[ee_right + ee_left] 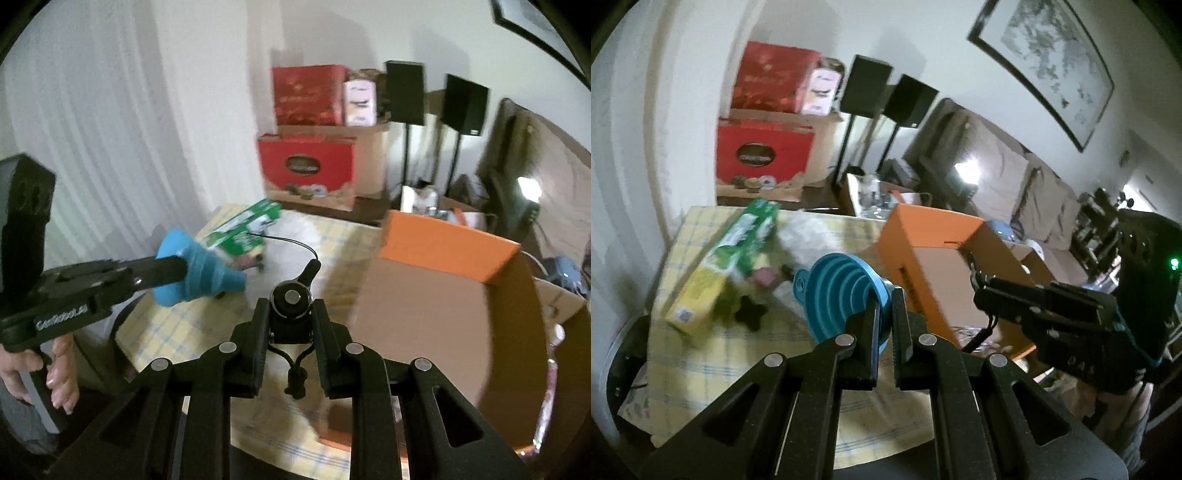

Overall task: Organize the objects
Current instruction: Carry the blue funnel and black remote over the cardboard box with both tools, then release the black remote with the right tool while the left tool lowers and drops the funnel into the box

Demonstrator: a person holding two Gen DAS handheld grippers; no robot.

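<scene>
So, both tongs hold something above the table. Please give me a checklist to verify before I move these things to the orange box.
1. Left tongs shut on the blue funnel: ok, pinched at its rim.
2. Right tongs shut on the small black device: ok.
3. The device's thin cord free of the things on the table: cannot tell, it trails back toward the green carton.
4. Orange box open at the top: ok.
5. Space left inside the box: cannot tell, its floor is mostly hidden.
6. The two tongs apart from each other: ok.
</scene>
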